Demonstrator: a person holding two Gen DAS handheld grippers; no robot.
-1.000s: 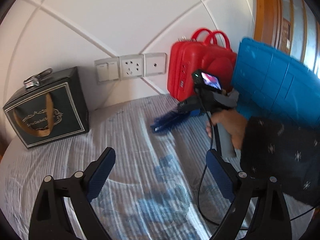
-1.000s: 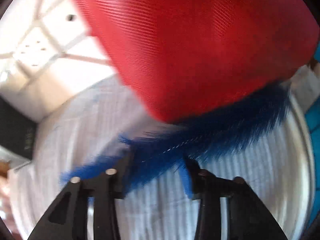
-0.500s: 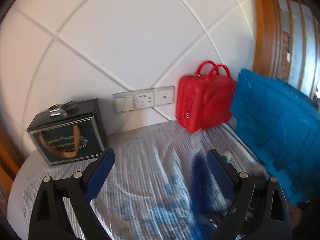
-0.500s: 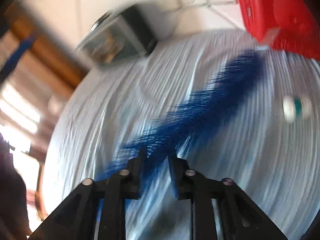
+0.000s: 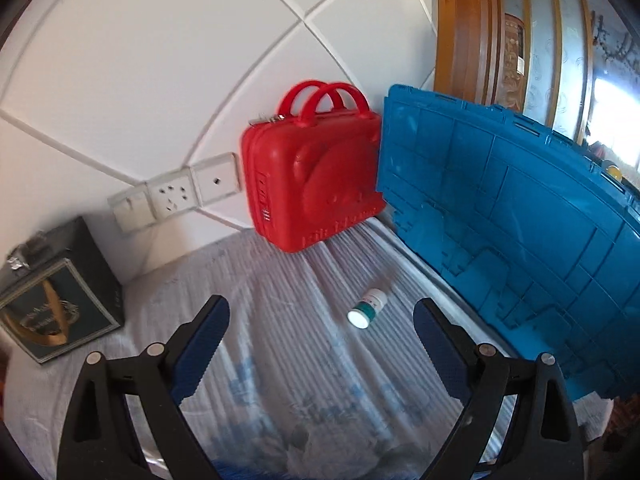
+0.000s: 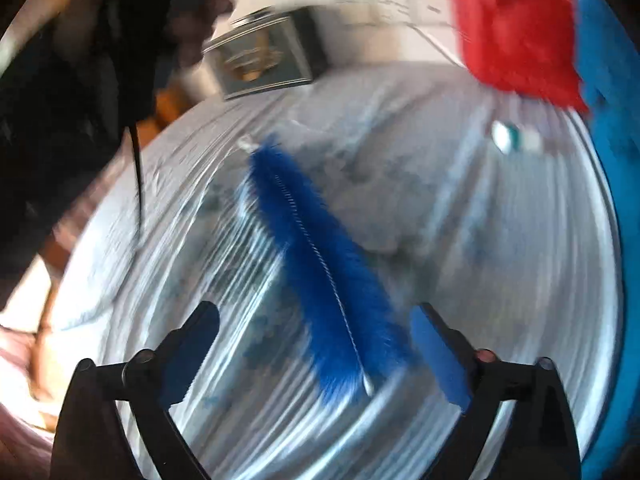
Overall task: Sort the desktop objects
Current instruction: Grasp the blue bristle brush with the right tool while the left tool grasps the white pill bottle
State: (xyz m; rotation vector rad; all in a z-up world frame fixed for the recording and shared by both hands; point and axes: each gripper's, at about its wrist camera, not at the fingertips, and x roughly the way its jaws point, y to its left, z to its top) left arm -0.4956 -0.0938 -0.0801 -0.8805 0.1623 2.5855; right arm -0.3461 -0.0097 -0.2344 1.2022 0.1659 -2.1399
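Note:
A blue bottle brush (image 6: 320, 264) lies on the striped cloth between the open jaws of my right gripper (image 6: 316, 344); the jaws stand wide and do not touch it. A small white bottle with a green band (image 5: 367, 308) lies on its side on the cloth, ahead of my left gripper (image 5: 322, 328), which is open and empty. The bottle also shows blurred in the right wrist view (image 6: 514, 138). A sliver of the brush shows at the bottom edge of the left wrist view (image 5: 248, 474).
A red case with handles (image 5: 316, 176) stands against the wall. A blue plastic crate (image 5: 520, 232) stands along the right. A dark gift box (image 5: 56, 292) sits at the left by the wall sockets (image 5: 176, 196). The person's dark sleeve (image 6: 60, 80) is at the left.
My right gripper has opened and let go of the blue brush, which now lies on the cloth. The left gripper has turned right towards the small bottle.

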